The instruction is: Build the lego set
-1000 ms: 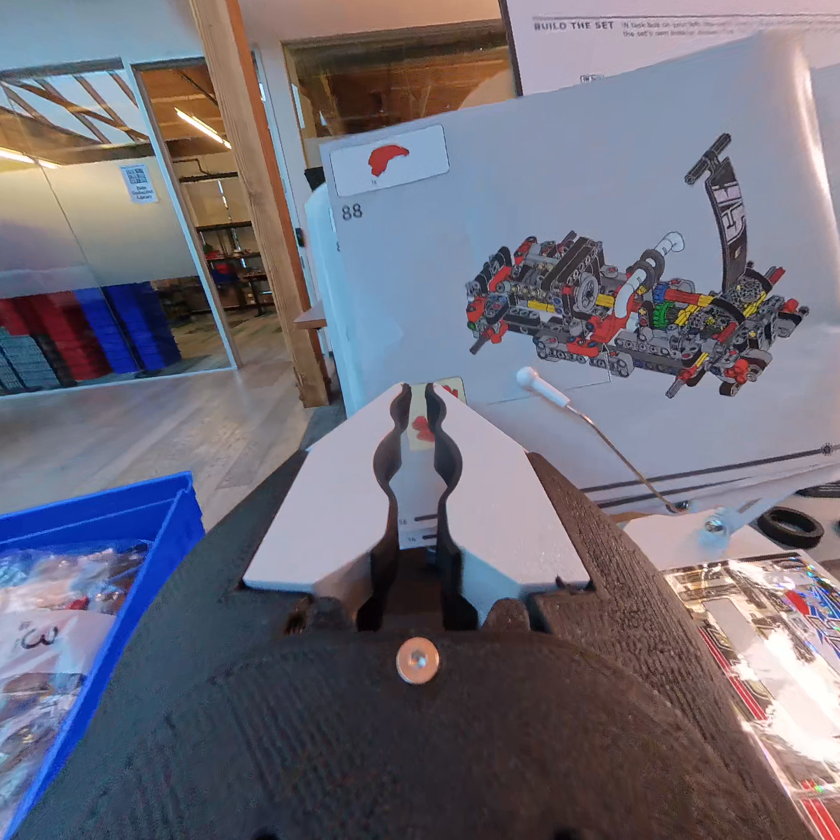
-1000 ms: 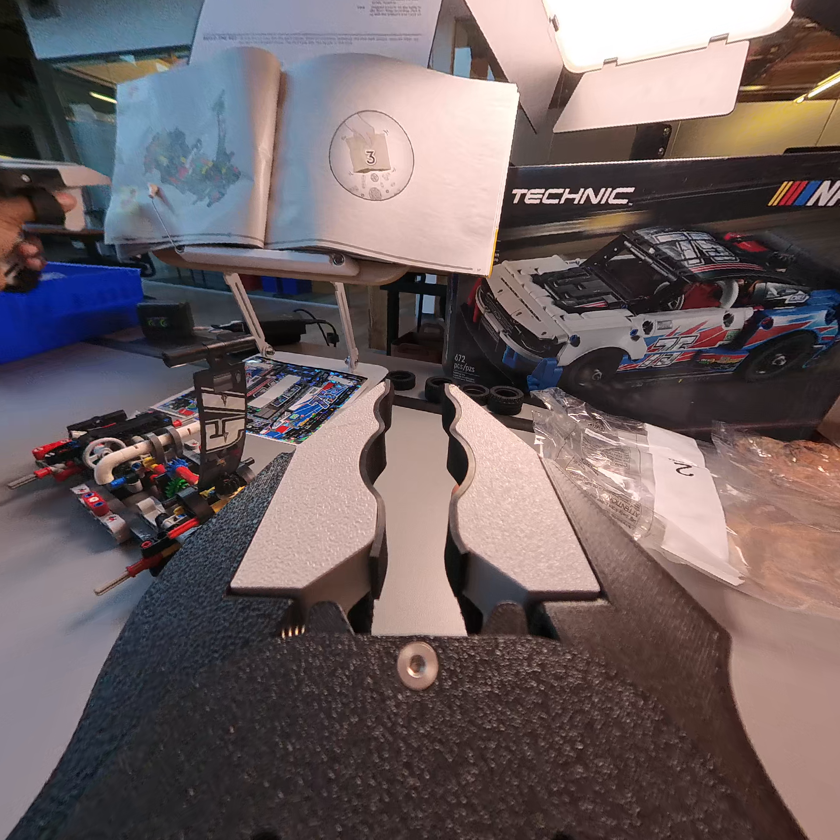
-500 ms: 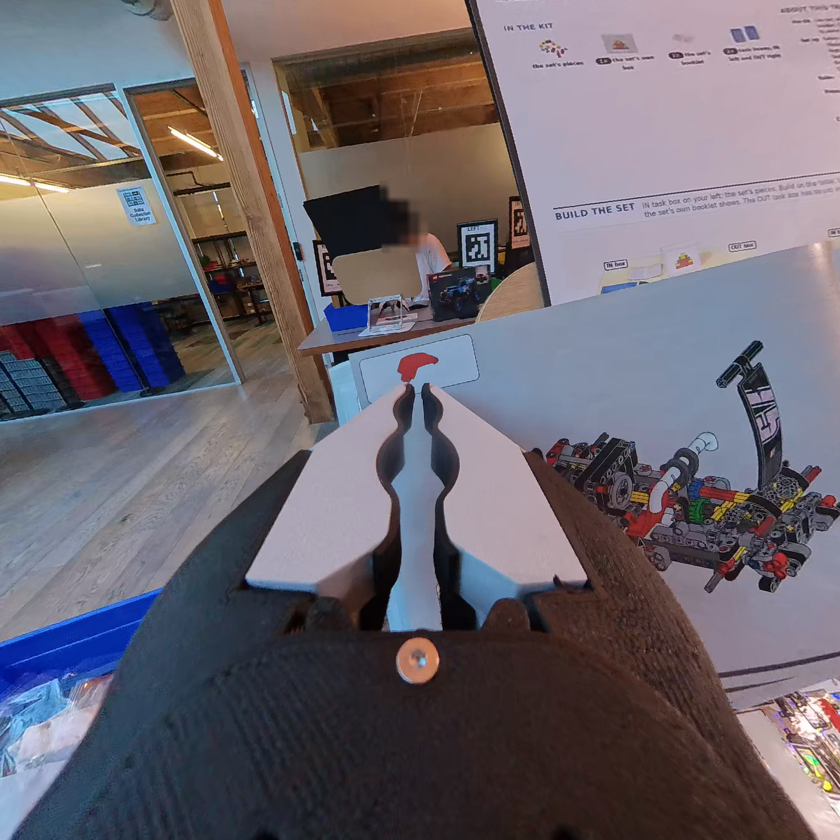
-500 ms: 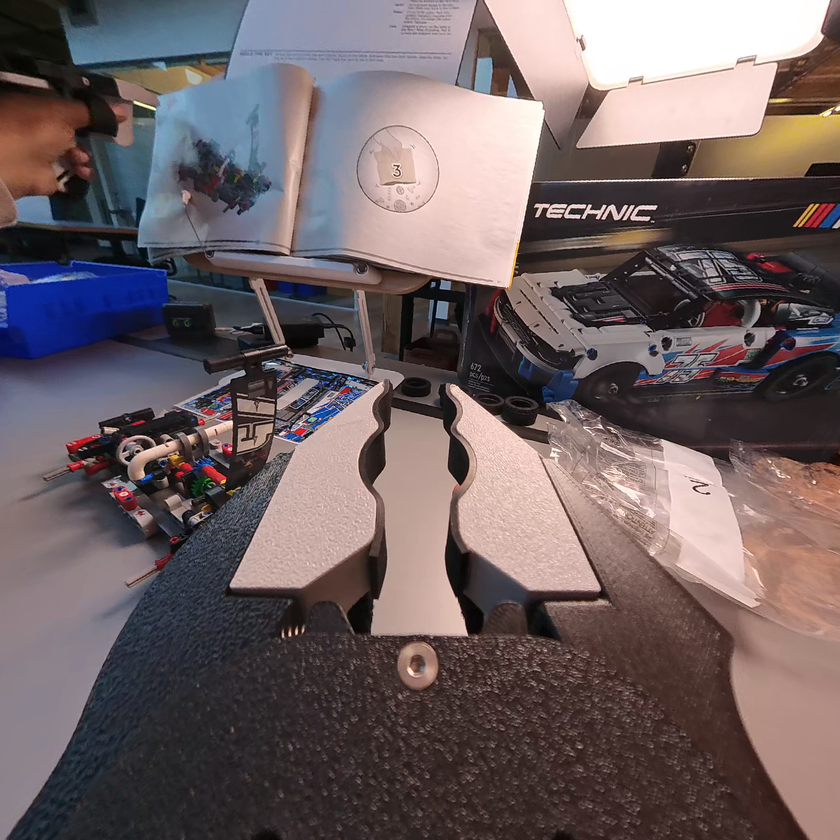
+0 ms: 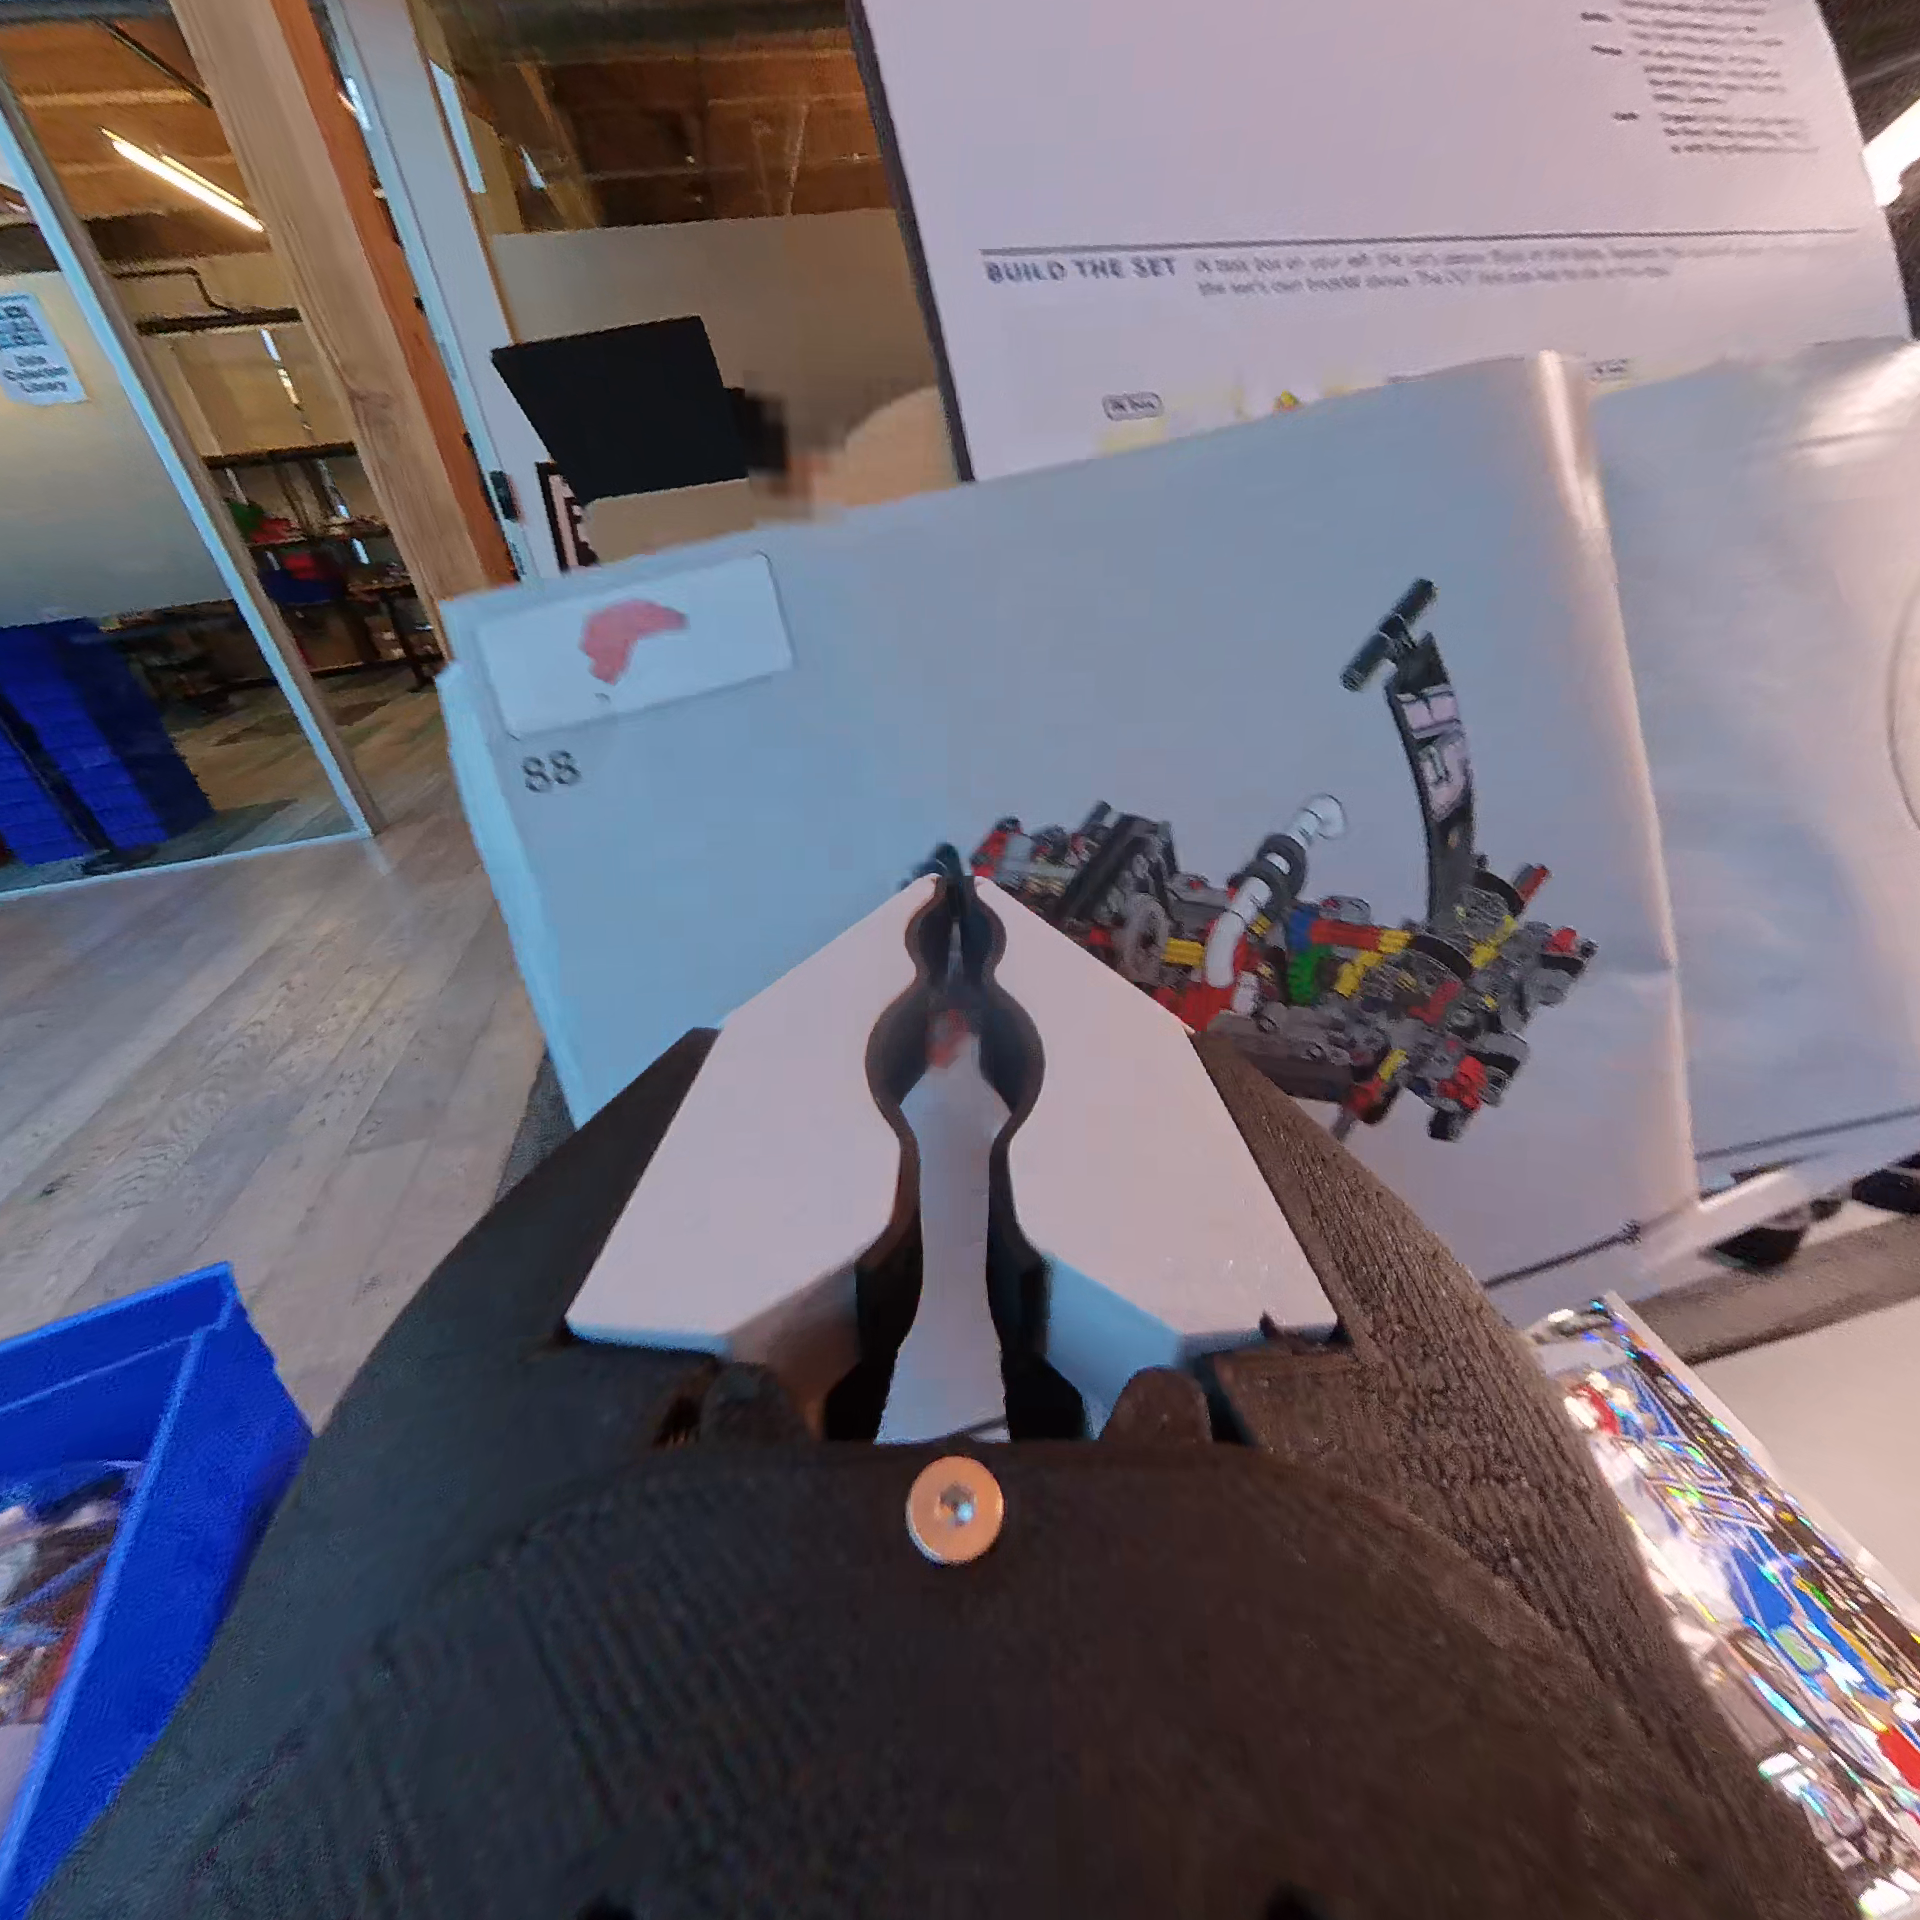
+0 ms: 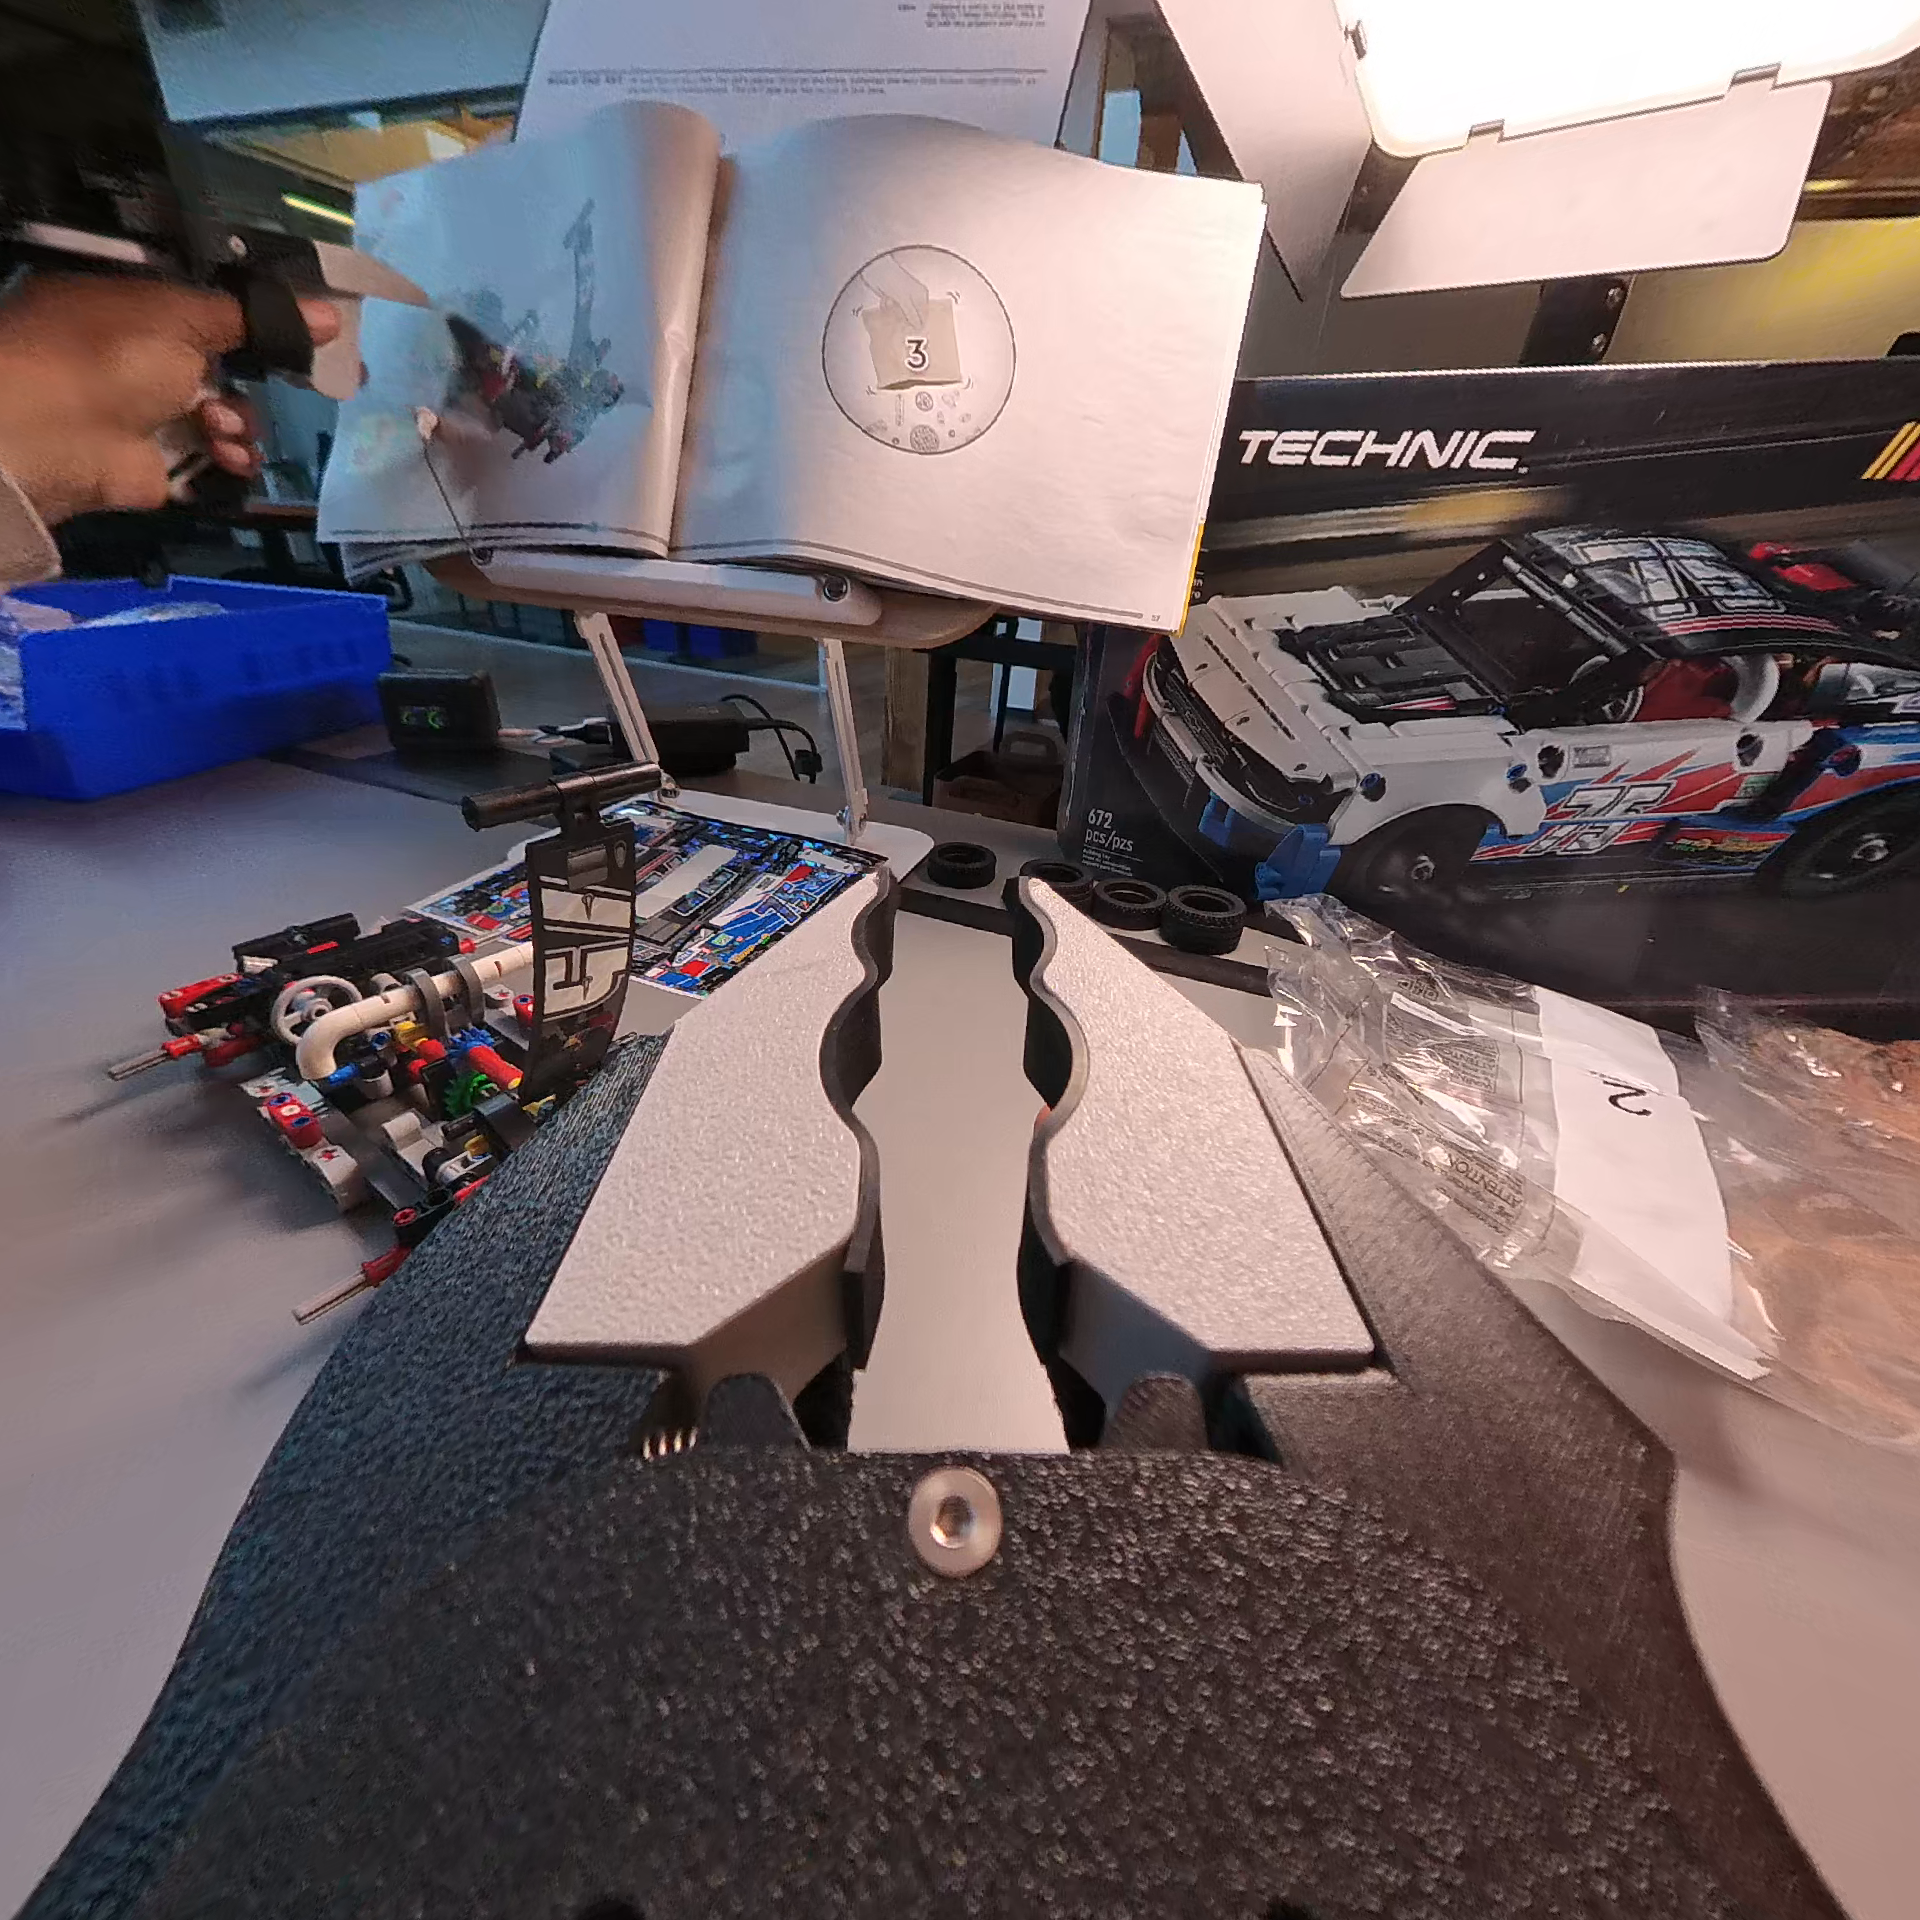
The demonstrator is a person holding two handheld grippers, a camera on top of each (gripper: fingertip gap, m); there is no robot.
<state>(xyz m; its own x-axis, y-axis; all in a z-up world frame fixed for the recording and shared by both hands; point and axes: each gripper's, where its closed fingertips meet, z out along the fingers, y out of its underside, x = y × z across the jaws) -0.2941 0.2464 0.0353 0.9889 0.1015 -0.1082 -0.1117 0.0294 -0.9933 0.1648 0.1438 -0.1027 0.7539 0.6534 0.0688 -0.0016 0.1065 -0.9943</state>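
Observation:
The partly built Lego chassis (image 6: 395, 1039) lies on the grey table left of my right gripper, with a black spoiler blade (image 6: 577, 935) standing upright on it. My right gripper (image 6: 951, 894) is open and empty, just above the table. The open instruction booklet (image 6: 935, 343) rests on a white stand. My left gripper (image 5: 958, 888) is shut, with nothing visible between the tips, and points at the booklet's left page (image 5: 1143, 727). In the right wrist view it shows blurred at the page's left edge (image 6: 343, 301), held by a hand (image 6: 114, 405).
A sticker sheet (image 6: 727, 894) lies under the stand and also shows in the left wrist view (image 5: 1714, 1558). Several black tyres (image 6: 1132, 899) sit before the set's box (image 6: 1558, 644). Plastic bags (image 6: 1507, 1122) lie at right. A blue bin (image 6: 187, 686) (image 5: 125, 1455) stands at left. Across from one pair of fingers to the other is roughly 50 centimeters.
My left gripper swung up above the booklet, then came back down in front of its left page, with the tips closer together. My right gripper stayed open and shifted only slightly.

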